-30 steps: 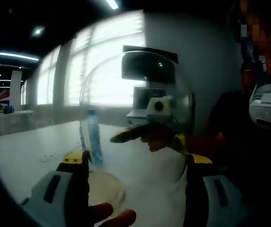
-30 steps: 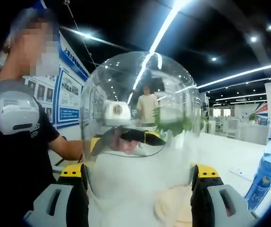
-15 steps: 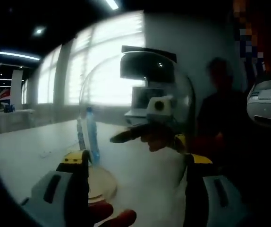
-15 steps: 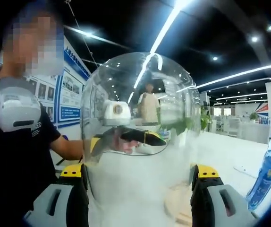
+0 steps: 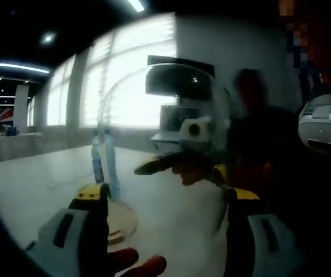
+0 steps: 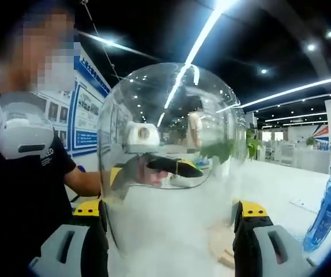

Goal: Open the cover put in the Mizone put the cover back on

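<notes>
- Held up off the white surface (image 6: 281,190) between both grippers: a clear dome cover (image 6: 168,150), seen from opposite sides in the two views.
- In the right gripper view, right gripper (image 6: 168,231) with jaws wide apart, one against each side of the cover's lower wall; looks clamped on it, though the actual contact is hard to make out through the glare.
- In the left gripper view, left gripper (image 5: 162,222) likewise spread, the cover (image 5: 165,133) sitting between its jaws; left edge of the dome faint against bright windows (image 5: 119,75), right edge lost in a dark figure.
- Opposite gripper visible through the curved plastic in each view, distorted and dim.
- Lower part of the cover hazy in the right gripper view, blurring whatever lies behind it.
- Mizone bottle (image 6: 328,199), blue with a blue cap, standing upright on the surface at the far right of the right gripper view, well apart from the cover, base cut off by the picture edge.
- Same bottle (image 5: 109,164) in the left gripper view, upright behind the left jaw, partly doubled by the dome's edge.
- Round pale base (image 5: 122,222) flat on the surface below the raised cover, half hidden by the left jaw; only a pale scrap of it (image 6: 220,245) seen under the cover in the right gripper view.
- Fingertips (image 5: 134,265) at the bottom of the left gripper view, cut off.
- Person in a dark shirt (image 6: 24,190) close at the left of the right gripper view.
</notes>
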Demonstrator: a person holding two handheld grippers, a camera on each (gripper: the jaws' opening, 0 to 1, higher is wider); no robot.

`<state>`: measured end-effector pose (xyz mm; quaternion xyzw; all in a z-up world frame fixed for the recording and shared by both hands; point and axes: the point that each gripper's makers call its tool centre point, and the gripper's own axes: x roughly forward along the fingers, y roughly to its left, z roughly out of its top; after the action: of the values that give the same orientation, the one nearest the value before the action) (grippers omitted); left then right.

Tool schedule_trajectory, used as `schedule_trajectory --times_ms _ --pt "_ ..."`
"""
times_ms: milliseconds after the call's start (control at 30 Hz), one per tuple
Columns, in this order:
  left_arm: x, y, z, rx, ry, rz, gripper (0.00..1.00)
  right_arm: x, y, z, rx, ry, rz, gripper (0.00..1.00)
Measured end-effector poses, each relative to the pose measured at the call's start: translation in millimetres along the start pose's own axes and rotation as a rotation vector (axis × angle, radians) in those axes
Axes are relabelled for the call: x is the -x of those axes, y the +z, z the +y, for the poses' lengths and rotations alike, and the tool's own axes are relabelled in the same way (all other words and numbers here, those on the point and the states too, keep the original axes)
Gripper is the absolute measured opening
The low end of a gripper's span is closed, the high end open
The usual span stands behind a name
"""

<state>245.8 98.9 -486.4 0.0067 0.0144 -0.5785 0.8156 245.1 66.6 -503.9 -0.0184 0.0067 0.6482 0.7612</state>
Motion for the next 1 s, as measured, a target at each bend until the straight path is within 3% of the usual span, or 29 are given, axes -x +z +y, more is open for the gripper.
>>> schedule_trajectory --times_ms 700,1000 --pt "-2.5 -15.7 -6.2 -0.001 0.003 0.024 0.72 3.1 -15.2 3.9 0.006 -0.003 0.015 0.85" --pt "-2.2 -17.0 -8.2 -0.015 0.005 0.001 0.72 4.7 -16.1 5.7 0.018 -0.001 0.000 0.85"
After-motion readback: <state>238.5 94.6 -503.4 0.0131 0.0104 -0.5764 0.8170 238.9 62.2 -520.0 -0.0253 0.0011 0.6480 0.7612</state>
